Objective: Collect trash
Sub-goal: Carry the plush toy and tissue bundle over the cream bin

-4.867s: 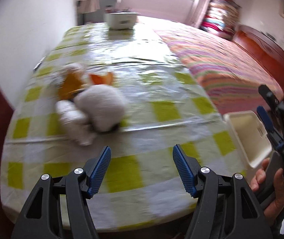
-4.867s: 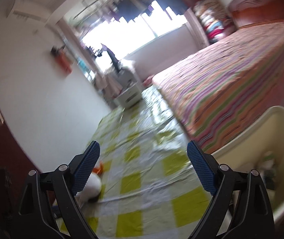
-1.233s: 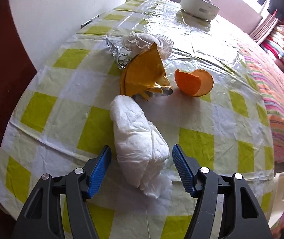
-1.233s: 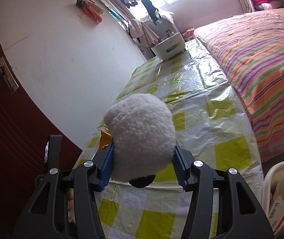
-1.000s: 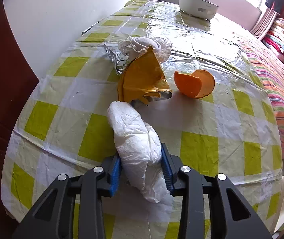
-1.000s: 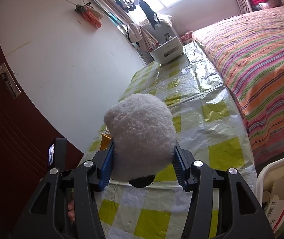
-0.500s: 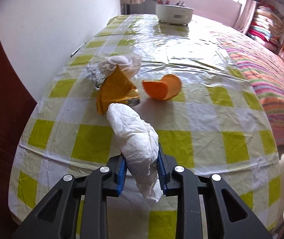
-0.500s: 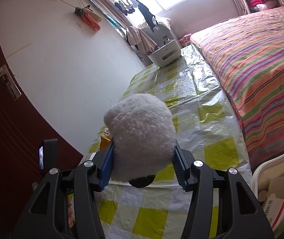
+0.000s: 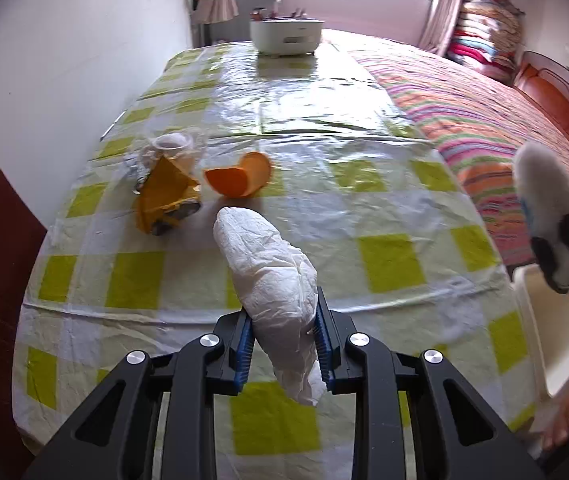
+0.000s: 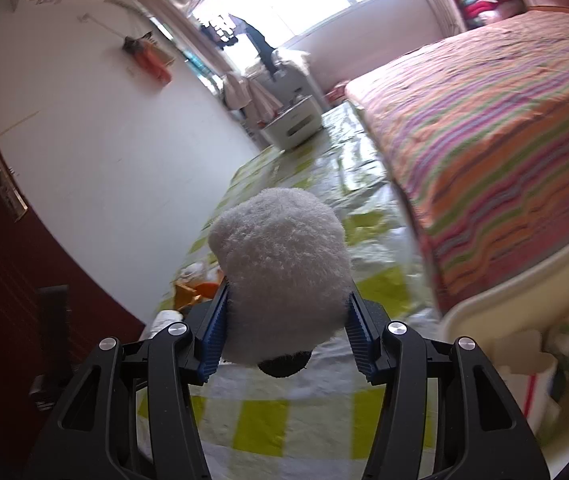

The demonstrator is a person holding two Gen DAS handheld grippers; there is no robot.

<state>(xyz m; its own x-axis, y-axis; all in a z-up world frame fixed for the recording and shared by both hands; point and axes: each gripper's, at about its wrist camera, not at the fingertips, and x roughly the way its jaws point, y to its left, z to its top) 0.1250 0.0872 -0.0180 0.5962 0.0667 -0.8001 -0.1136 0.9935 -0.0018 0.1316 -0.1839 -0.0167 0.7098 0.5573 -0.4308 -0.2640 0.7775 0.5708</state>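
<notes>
My left gripper is shut on a crumpled white tissue wad and holds it above the checked tablecloth. My right gripper is shut on a fluffy white ball; it also shows in the left wrist view, over the cream bin at the table's right edge. On the cloth lie an orange peel, a yellow wrapper and a clear plastic cup. The bin holds paper trash.
A white tub stands at the table's far end. A striped bed runs along the right side. A white wall and a dark red door are on the left.
My left gripper closed on the tissue wad and lifted it off the cloth. My right gripper, still holding the fluffy ball, has swung right toward the bin.
</notes>
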